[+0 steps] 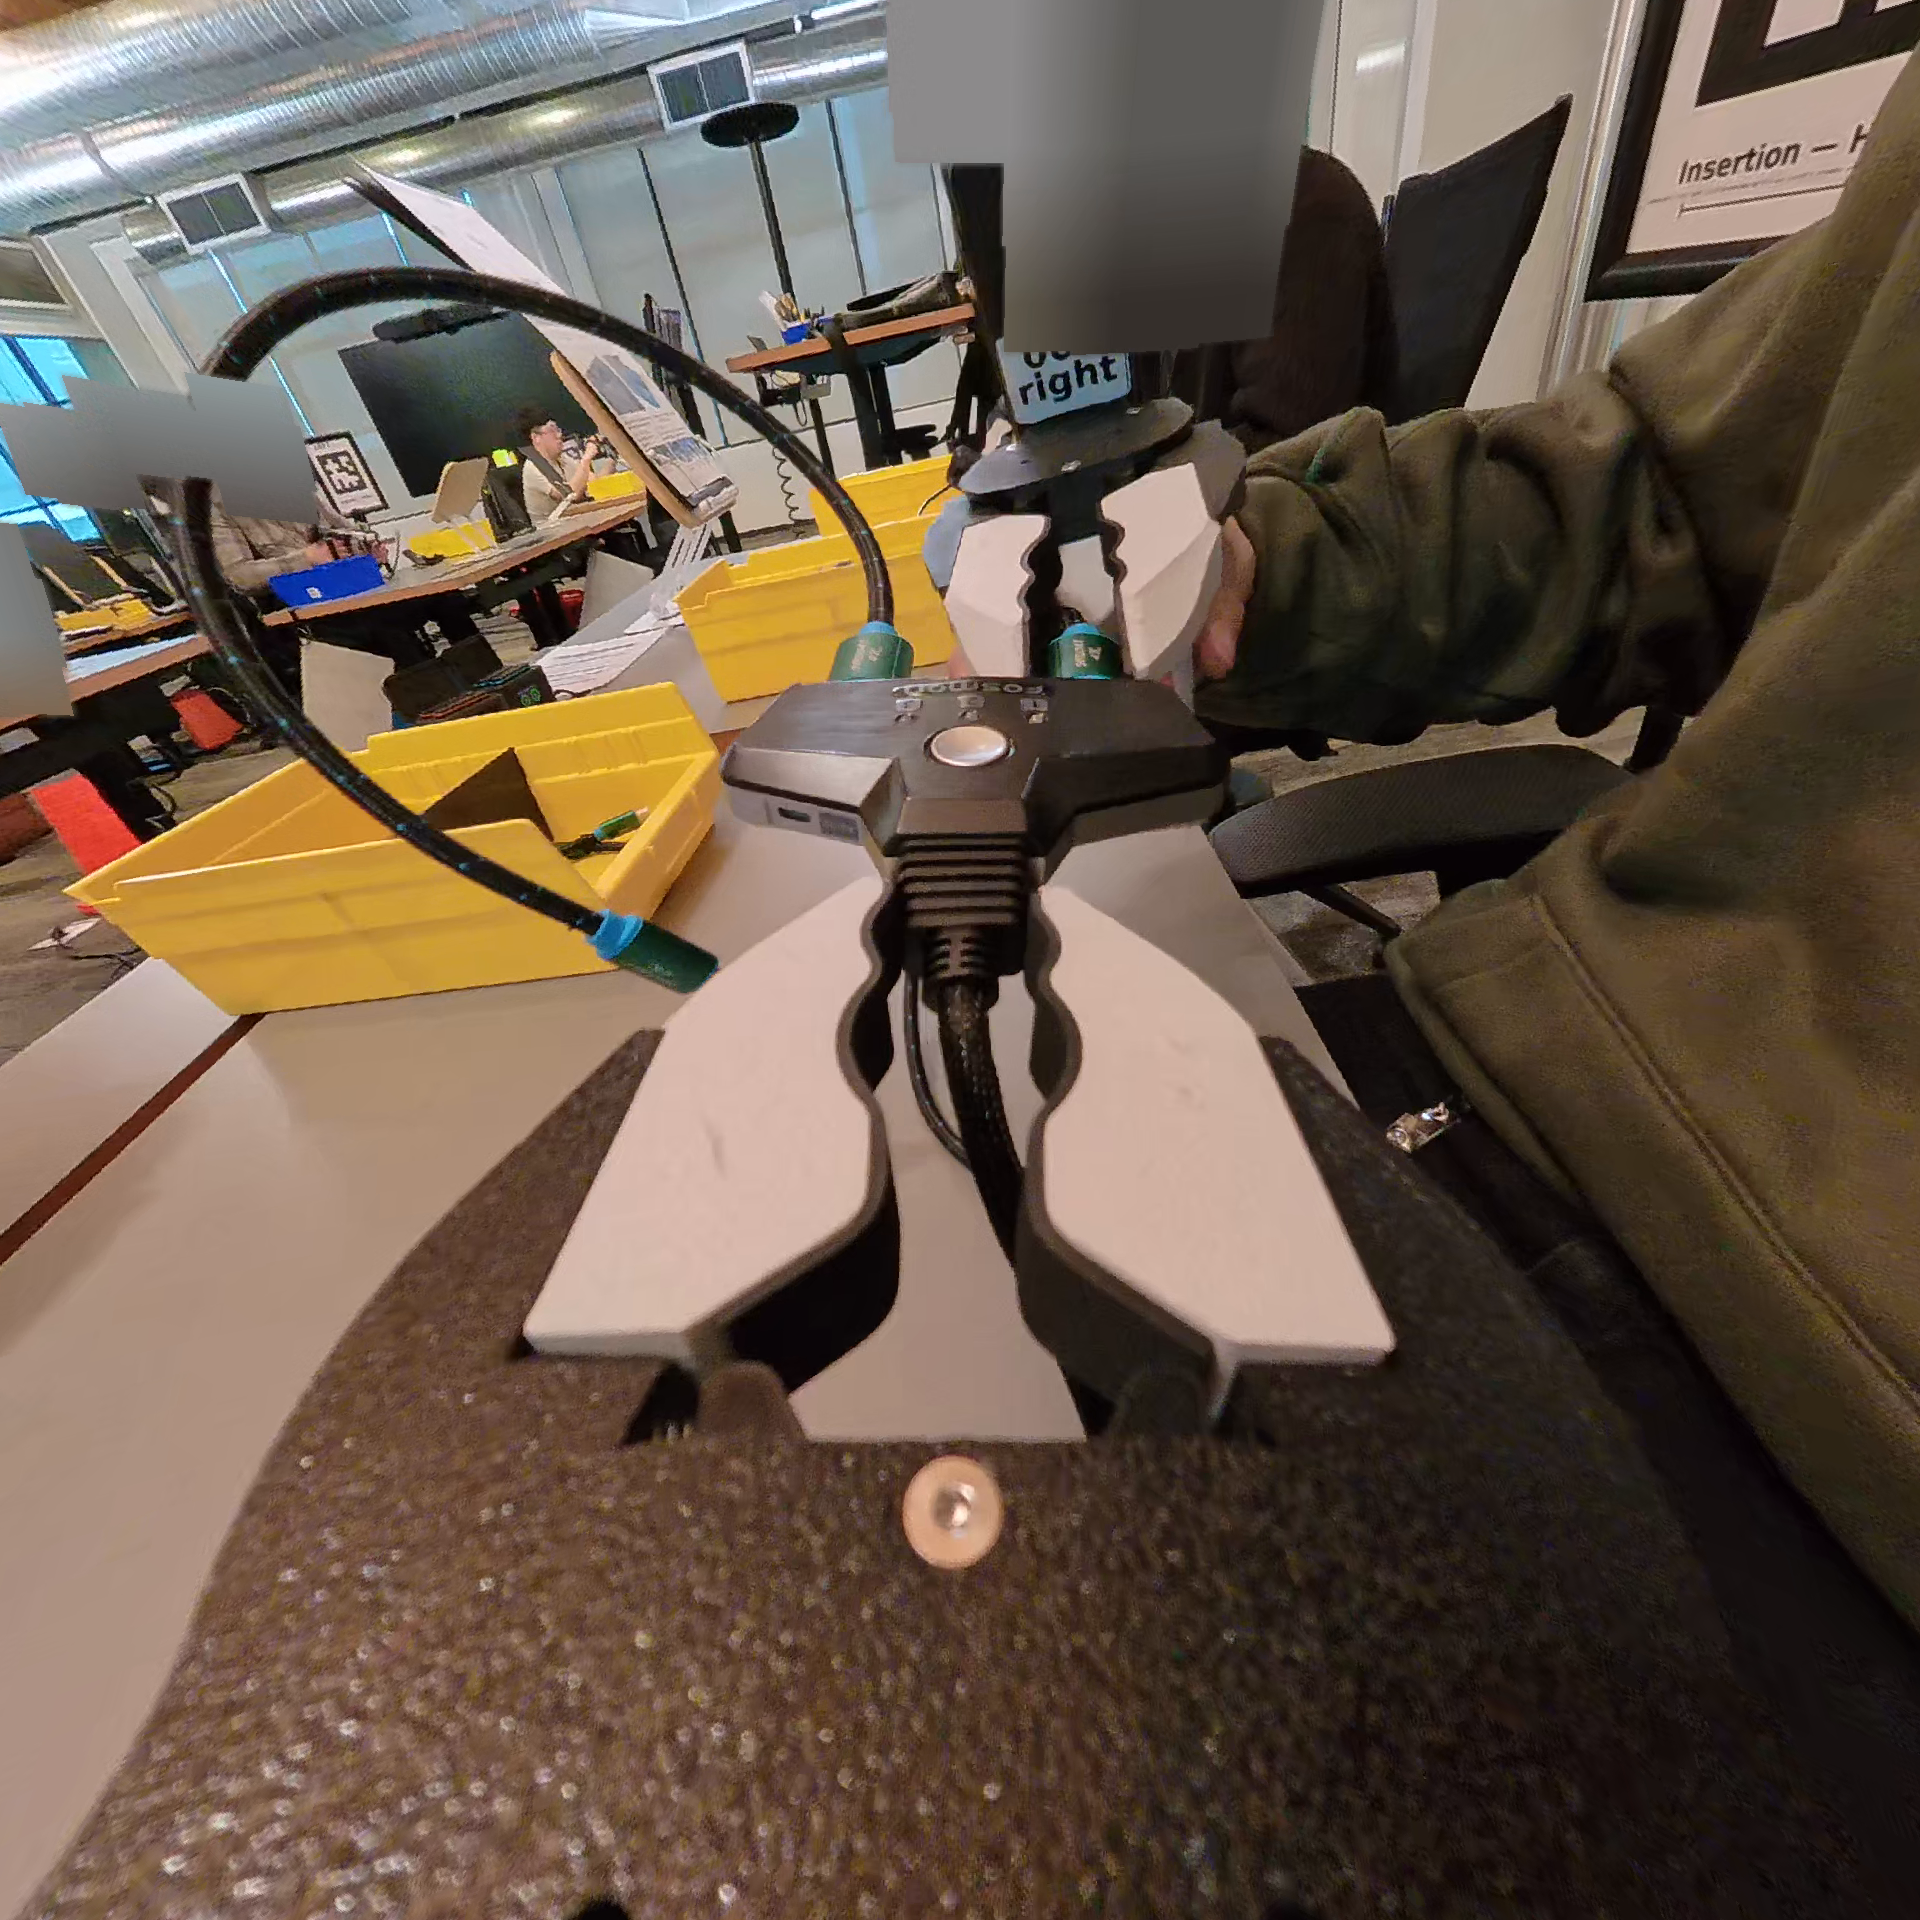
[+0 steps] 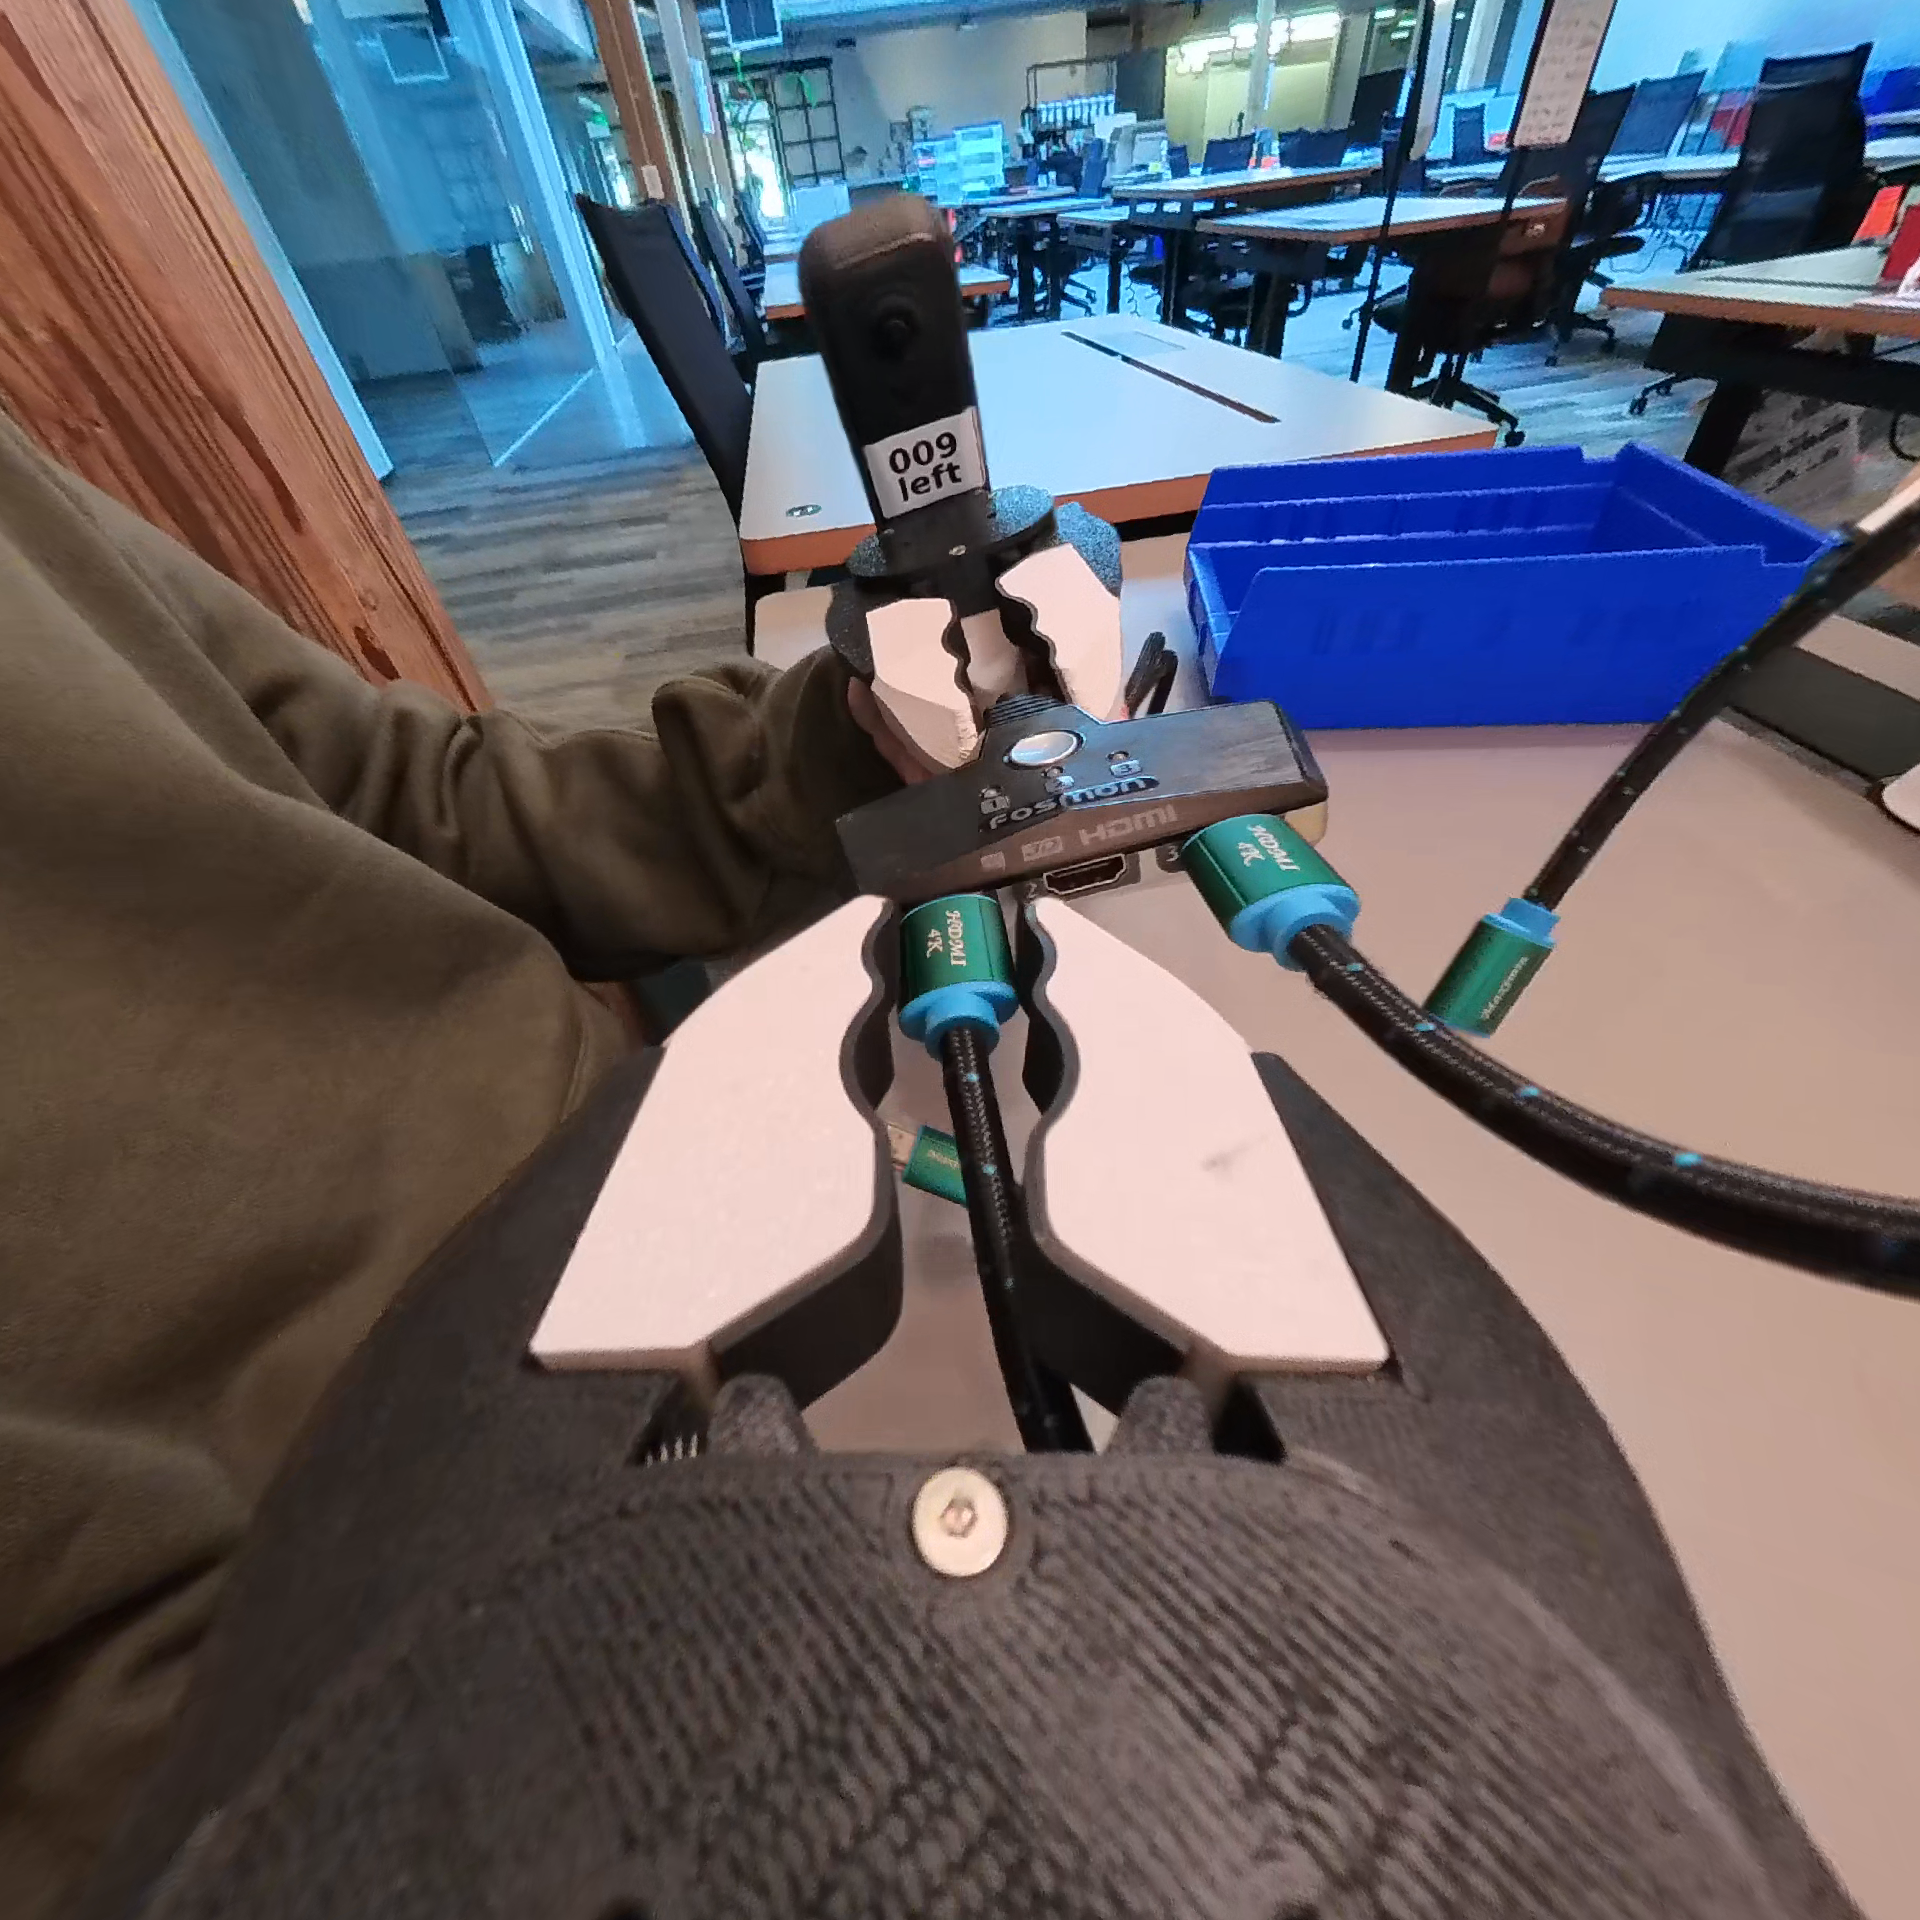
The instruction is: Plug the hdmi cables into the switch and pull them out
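**HDMI switch held between two grippers, two cables plugged in**

The pale surface [image 2: 1714, 1039] carried everything, and the black HDMI switch [image 2: 1081, 790] served as the landmark, held just above it. Beyond the switch in the right wrist view sat a blue bin [image 2: 1496, 613]; in the left wrist view yellow bins [image 1: 343, 883] lay to the switch's left.

The left gripper [image 1: 961, 935] had its fingers clenched on the ribbed strain relief at the switch's tail, where a black braided lead ran back between them. The right gripper [image 2: 956, 966], on the switch's port side, had its fingers closed around the first green HDMI plug [image 2: 951, 956], which sat in the outer port. A second green HDMI plug [image 2: 1262, 868] was seated in the port at the other end, its braided cable [image 2: 1558, 1132] arcing away. The middle port [image 2: 1086, 878] stood between them. A loose green plug [image 2: 1491, 982] hung near the switch, apart from it.
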`<state>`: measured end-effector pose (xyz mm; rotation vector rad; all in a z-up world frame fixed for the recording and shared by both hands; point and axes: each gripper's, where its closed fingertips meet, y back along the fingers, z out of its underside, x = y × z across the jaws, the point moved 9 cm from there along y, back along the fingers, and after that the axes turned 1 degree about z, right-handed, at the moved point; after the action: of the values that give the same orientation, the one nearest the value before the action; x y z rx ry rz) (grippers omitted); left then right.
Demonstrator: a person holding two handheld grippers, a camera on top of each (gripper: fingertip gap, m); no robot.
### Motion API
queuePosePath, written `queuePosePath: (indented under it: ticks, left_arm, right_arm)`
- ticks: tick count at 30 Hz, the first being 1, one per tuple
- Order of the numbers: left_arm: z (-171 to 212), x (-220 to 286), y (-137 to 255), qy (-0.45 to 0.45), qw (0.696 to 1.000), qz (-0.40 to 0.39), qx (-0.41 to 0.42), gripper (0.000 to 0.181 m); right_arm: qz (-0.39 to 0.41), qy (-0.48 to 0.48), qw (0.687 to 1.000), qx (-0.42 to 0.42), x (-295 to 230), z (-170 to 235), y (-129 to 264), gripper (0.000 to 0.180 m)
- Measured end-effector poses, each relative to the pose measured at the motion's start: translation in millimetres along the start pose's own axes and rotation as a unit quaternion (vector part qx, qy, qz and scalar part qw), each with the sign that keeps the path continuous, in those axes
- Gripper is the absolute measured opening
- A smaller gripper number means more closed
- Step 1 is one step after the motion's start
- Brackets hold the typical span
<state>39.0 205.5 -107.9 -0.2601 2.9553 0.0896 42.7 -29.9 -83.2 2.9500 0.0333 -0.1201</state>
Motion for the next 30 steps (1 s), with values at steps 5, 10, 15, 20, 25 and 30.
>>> queuePosePath:
  ticks: [5,10,15,20,25,30]
  left_arm:
    - [-0.9,-1.1,4.4,-0.010,1.000,-0.008,0.004,0.021]
    - [-3.3,-1.2,4.1,-0.007,1.000,-0.018,-0.010,0.021]
    - [-4.4,-1.4,2.6,0.005,1.000,-0.015,-0.006,0.021]
    - [-4.0,0.2,0.4,0.013,1.000,0.006,-0.006,0.021]
    - [-3.8,1.5,-4.4,0.026,0.999,0.014,-0.012,0.021]
    - [-7.7,-13.1,22.3,0.076,0.996,-0.033,0.022,0.021]
  right_arm:
    - [0.014,0.025,0.999,-0.028,-1.9,-4.7,-2.8,0.022]
    - [0.020,0.055,0.996,-0.071,-1.0,-12.2,-0.4,0.022]
    - [0.012,0.072,0.994,-0.082,-2.4,-16.6,0.9,0.022]
    - [-0.019,0.073,0.992,-0.103,-5.6,-17.6,2.1,0.019]
    - [-0.027,0.090,0.990,-0.106,-1.8,-22.1,9.5,0.020]
    - [0.037,0.046,0.998,0.037,7.7,-40.3,53.1,0.000]
